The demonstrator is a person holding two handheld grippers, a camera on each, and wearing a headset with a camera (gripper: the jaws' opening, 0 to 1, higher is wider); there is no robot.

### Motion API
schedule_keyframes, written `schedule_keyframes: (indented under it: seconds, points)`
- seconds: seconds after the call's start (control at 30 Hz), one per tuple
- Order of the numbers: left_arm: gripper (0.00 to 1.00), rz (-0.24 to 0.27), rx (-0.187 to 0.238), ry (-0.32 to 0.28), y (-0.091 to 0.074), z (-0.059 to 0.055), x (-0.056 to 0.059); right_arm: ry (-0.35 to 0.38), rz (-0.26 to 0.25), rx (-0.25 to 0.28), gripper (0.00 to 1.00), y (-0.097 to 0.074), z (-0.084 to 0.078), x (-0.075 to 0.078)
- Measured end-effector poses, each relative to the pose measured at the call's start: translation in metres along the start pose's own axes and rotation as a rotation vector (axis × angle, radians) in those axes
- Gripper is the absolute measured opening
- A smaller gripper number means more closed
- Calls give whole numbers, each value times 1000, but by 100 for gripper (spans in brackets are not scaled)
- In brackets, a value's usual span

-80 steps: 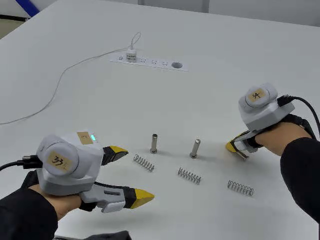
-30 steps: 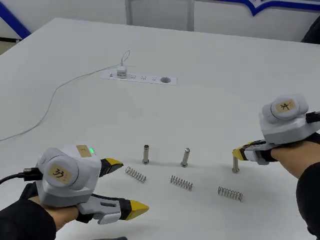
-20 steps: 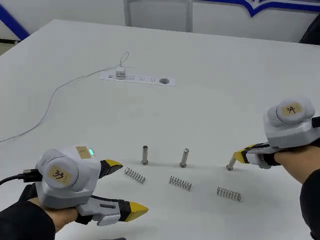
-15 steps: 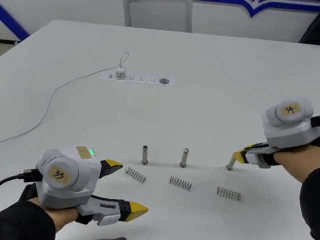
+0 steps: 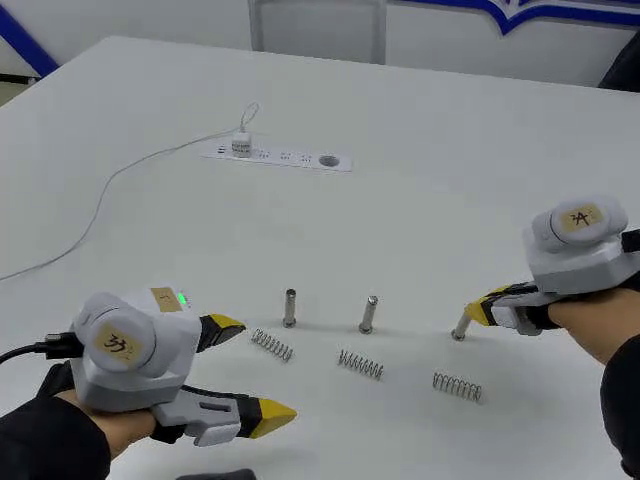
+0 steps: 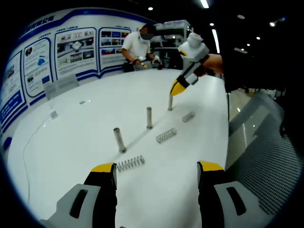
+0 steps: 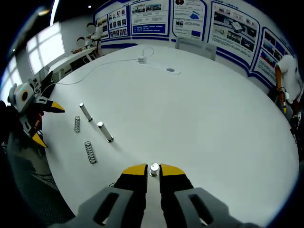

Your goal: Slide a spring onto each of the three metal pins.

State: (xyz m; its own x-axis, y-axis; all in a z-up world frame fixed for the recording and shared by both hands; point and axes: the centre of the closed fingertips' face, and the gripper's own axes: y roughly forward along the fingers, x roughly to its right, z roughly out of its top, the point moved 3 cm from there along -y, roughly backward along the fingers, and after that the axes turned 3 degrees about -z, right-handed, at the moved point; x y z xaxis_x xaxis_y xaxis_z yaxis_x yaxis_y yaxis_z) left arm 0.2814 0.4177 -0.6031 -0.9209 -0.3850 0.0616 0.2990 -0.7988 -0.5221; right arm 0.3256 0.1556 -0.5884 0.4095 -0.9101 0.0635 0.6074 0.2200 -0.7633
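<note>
Two metal pins [image 5: 289, 308] [image 5: 368, 314] stand upright on the white table [image 5: 420, 200]. A third pin [image 5: 460, 327] leans at the right, its head between the jaws of my right gripper [image 5: 478, 313], which is shut on it; the pin head [image 7: 154, 169] sits at that gripper's [image 7: 154, 174] tips. Three springs [image 5: 271, 345] [image 5: 360, 365] [image 5: 457, 386] lie flat in front of the pins. My left gripper [image 5: 250, 367] hovers open near the left spring [image 6: 130, 163], nothing between its jaws [image 6: 156, 167].
A white power strip [image 5: 278, 157] with a plugged-in cable [image 5: 100, 210] lies at the back of the table. People stand by wall posters in the distance [image 6: 137, 45]. Broad bare tabletop surrounds the pins.
The right gripper brought the third pin down to the table right of the other two, and the pin has tipped from upright to leaning. The left gripper stays put, open.
</note>
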Motion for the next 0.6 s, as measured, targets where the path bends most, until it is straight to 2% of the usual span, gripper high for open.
schedule_keyframes:
  seconds: [0.3,0.6]
  points:
    - [71,-13,-4,4,2,0,3,-12,-13,27,13,-13,-2,1]
    - [71,-21,-12,7,3,-2,5,-14,9,9,14,-17,-25,-4]
